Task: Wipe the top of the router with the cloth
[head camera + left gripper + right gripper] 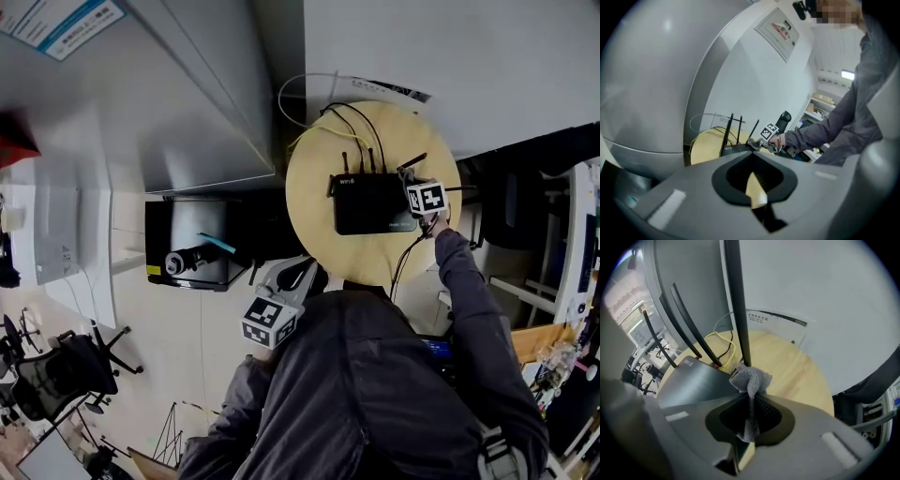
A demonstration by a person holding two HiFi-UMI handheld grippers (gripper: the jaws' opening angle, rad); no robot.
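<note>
Hidden: in the head view the cloth cannot be made out under the right hand-held gripper's marker cube. The person's grey sleeve (473, 291) and torso cover the near rim of the surface (314, 178). In the left gripper view most of the router is masked by that hand-held gripper's own body.
Hard to make out: the tangle of cables (314, 117) behind the router, black, yellow and white, cannot be counted strand by strand.
Router (373, 202): one, black and flat, lying near the middle of the round wooden surface.
Antennas (736, 301): four show in the right gripper view, all roughly upright; the head view is too small for a sure total.
Cloth (751, 378): one, grey, bunched, its free end touching the router's rear corner at the foot of the nearest antenna.
Right hand-held gripper (749, 394): jaws pinched on the cloth, held at the router's right rear corner.
Left hand-held gripper (751, 154): jaws together with nothing between them, held back by the person's chest, well apart from the router.
Hand-held grippers: two.
</note>
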